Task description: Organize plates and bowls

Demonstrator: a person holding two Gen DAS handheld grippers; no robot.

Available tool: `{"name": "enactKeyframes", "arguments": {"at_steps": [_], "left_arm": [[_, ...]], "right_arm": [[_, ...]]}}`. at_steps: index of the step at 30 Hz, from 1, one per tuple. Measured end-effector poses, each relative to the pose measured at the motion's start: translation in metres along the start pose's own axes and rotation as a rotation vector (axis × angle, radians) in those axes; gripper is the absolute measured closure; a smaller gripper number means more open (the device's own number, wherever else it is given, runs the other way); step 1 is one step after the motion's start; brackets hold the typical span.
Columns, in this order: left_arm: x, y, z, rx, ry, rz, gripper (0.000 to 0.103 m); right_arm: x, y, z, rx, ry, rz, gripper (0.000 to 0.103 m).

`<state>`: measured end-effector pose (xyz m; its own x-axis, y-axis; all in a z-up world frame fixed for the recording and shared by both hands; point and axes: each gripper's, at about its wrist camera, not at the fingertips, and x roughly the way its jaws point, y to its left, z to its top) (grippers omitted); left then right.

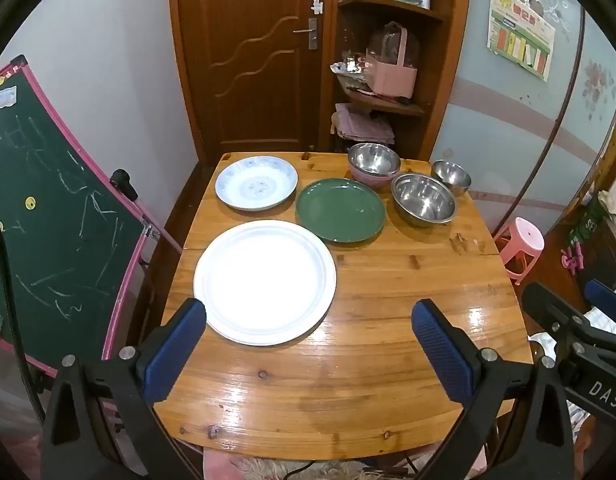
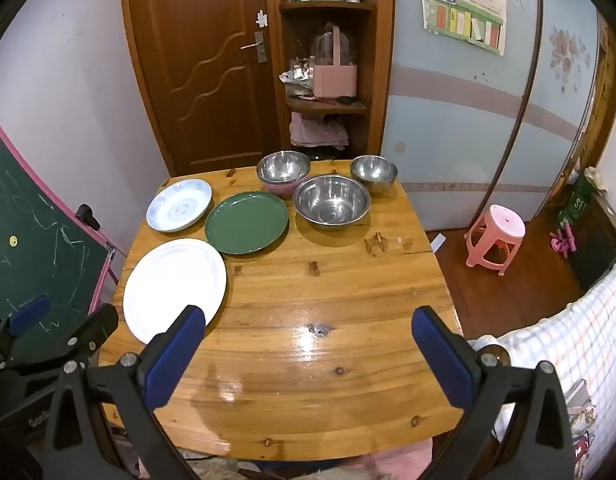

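White plate (image 1: 264, 282), broad, glossy, glare-washed, nearest on worktop (image 1: 388, 320). Beyond it: green plate (image 1: 340, 210); blue-patterned plate (image 1: 256, 183) left of green; three steel bowls (image 1: 423, 199) right of green, one nested in pink bowl (image 1: 370, 180). Left gripper (image 1: 308, 350) and right gripper (image 2: 308, 354) spread wide, holding nothing. Probably best: pinch rims squarely, stack plates largest-lowest, nest bowls gently.

- Warm indoor light from overhead; glare patches shine on the varnished table (image 1: 388, 280).
- White plate (image 1: 263, 280) is blown out.
- Fisheye bends edges; corners dark.
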<state>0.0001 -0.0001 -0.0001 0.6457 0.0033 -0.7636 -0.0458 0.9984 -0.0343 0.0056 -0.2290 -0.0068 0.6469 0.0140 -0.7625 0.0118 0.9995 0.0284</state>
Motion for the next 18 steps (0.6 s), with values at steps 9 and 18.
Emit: {"name": "enactKeyframes", "arguments": {"at_steps": [9,18], "left_arm": [[0.0,0.0004,0.0001,0.002,0.008,0.003,0.001],[0.0037,-0.0051,-0.0007,-0.001,0.01,-0.003,0.001]], "right_arm": [[0.0046,-0.0027,-0.0014,0.003,0.01,0.007,0.0],[0.0106,-0.0034,-0.0027,0.006,0.014,0.007,0.0]]}}
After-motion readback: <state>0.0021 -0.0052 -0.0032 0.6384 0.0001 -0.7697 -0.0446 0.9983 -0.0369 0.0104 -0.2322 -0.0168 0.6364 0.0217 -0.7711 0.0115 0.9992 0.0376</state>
